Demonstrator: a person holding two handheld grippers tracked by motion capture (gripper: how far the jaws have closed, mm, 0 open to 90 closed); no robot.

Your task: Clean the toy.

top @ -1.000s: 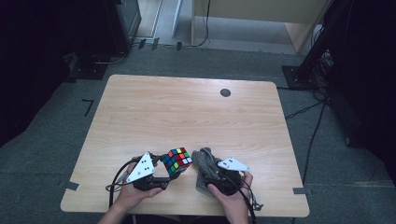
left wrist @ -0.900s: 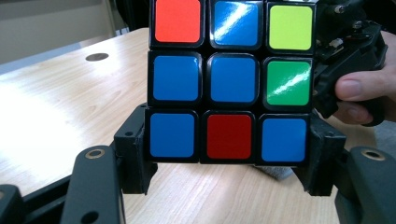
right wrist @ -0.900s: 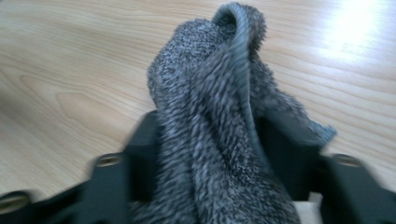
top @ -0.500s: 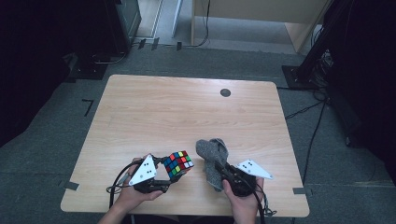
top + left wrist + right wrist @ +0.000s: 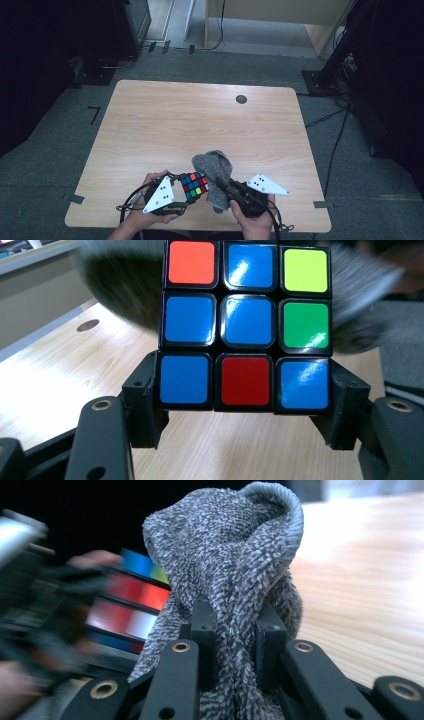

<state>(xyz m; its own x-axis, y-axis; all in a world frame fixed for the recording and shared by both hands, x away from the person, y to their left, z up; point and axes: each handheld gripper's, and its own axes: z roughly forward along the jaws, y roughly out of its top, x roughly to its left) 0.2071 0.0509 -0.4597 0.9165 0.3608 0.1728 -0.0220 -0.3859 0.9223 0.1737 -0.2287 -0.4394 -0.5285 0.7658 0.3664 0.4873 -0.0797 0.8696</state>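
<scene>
Surroundings: one light wooden counter (image 5: pixel 150 130) is set on grey carpet; one dark round grommet (image 5: pixel 241 99) is seen near its far edge.
Puzzle cubes: one. The cube (image 5: pixel 194 185) is held near the counter's front edge, just left of the cloth; nine tiles of one face are shown in the left gripper view (image 5: pixel 245 322).
Cloths: one. The grey knitted cloth (image 5: pixel 216 172) is bunched upright, touching the cube's right side.
Left claw (image 5: pixel 186 192): closed on the cube, whose bottom row is pinched between the two jaws.
Right claw (image 5: pixel 236 630): closed nearly together on the cloth, with a fold gripped between the two jaws.
Hands: two, one on each gripper.
</scene>
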